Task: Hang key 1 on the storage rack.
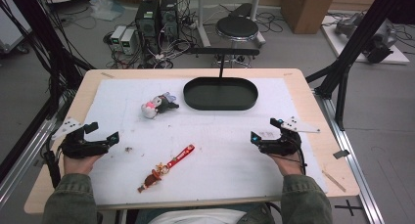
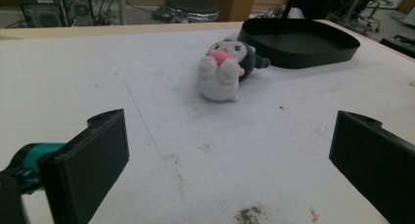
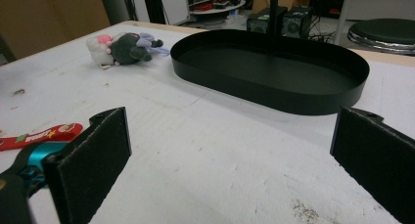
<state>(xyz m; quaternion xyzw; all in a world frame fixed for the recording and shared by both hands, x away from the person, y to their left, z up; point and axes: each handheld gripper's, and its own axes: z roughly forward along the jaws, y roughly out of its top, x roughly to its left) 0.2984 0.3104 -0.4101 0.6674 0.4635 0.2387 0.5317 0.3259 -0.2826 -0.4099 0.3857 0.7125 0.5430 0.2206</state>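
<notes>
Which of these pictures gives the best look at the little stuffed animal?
The left gripper view: the plush toy lies close ahead, face and pink patch clear. The high view shows it small, left of the black tray. The right gripper view shows it far off.

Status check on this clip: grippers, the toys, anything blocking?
Left gripper open, empty. Right gripper open, empty. Plush toy lies beside black tray; red keychain strap flat between the grippers. Nothing in the way.

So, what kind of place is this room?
Probably a lab or workshop: computer towers with tangled cables sit on the floor, a round stool stands behind the table, and black metal framing flanks it.
</notes>
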